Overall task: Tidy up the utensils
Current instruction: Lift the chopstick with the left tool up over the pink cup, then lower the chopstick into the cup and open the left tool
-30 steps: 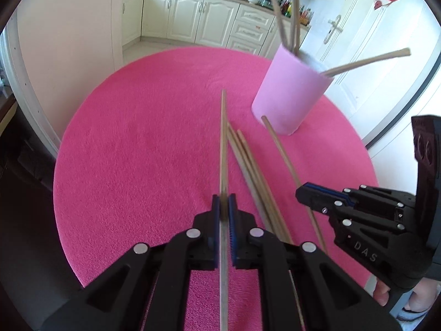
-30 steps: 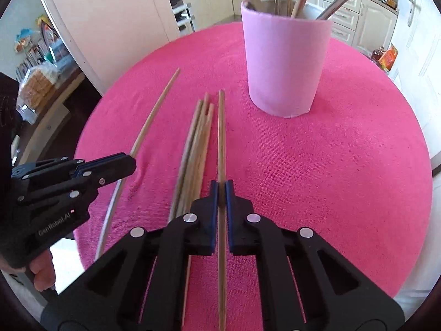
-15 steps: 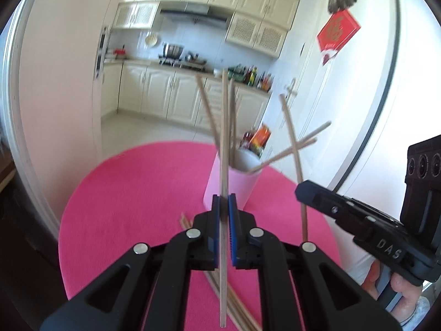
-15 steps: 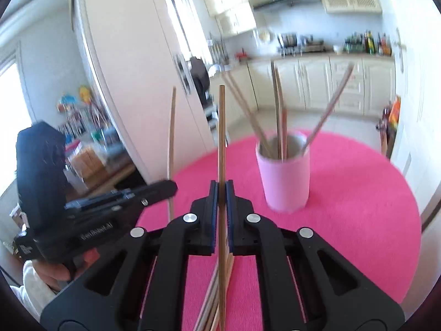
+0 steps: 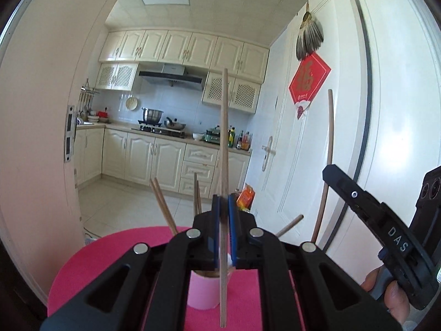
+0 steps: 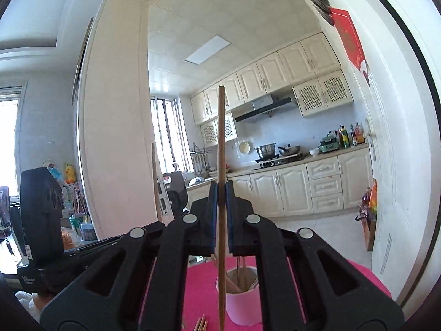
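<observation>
Now both grippers carry one chopstick each, and both sticks stand nearly upright above the table (image 5: pixel 91 270). The left gripper (image 5: pixel 223 237) has its jaws pressed together on the left chopstick (image 5: pixel 224 138), which runs up past the kitchen cabinets and hangs down below the jaws, its lower end in front of the cup (image 5: pixel 202 292). The right gripper (image 6: pixel 220 220) pinches the right chopstick (image 6: pixel 220 143) in the same way; its lower end hangs just beside the left rim of the cup (image 6: pixel 242 306) in that view. The pink cup stands on the pink cloth and already holds several chopsticks (image 6: pixel 241 275), which lean outward in different directions. A few loose sticks (image 6: pixel 201 324) lie on the cloth in front of the cup, seen only at the lower edge of the right view.

I judge that the step in hand is the carrying of the two lifted sticks to the cup. The next move calls for bringing each lower tip over the cup mouth, between the leaning sticks, then lowering it inside before the jaws are opened. One stick at a time seems safer, because the two grippers are close together and the cup is light and could tip. After this, the loose sticks on the cloth remain to be collected.
</observation>
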Motion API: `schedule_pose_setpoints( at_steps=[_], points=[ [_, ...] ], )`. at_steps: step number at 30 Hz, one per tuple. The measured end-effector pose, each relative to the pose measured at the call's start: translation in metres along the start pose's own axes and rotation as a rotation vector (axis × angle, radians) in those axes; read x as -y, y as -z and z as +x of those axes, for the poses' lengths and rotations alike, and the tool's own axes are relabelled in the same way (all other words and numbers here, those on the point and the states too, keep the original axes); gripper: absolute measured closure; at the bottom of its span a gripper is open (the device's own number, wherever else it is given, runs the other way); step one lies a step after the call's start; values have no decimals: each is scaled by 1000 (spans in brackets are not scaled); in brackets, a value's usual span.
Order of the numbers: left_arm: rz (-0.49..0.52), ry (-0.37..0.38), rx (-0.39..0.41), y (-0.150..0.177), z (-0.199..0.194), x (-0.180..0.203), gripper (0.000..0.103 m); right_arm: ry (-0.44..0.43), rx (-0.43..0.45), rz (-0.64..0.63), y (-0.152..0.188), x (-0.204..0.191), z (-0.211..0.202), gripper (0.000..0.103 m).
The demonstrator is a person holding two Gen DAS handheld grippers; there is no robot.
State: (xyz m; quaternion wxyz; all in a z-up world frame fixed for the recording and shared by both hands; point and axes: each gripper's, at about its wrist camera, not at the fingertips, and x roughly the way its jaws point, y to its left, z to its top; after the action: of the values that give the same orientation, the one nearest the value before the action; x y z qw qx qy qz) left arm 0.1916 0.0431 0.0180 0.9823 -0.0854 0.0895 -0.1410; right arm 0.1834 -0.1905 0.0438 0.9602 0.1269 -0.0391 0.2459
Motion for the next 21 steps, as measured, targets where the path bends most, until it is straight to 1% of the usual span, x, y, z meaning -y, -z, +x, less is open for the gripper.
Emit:
schedule_pose_setpoints(
  at_steps=[5, 10, 15, 21],
  points=[
    [1, 0, 79, -8, 23, -1, 97, 0, 54, -13, 7, 12, 25, 97],
    [11, -12, 119, -8, 44, -8, 97, -1, 92, -30, 10, 16, 42, 97],
    [10, -18, 104, -1, 66, -15, 97, -8, 114, -47, 9, 18, 55, 97],
    [-3, -13, 58, 9, 84, -22, 97, -11, 93, -52, 19, 18, 67, 97]
  ],
)
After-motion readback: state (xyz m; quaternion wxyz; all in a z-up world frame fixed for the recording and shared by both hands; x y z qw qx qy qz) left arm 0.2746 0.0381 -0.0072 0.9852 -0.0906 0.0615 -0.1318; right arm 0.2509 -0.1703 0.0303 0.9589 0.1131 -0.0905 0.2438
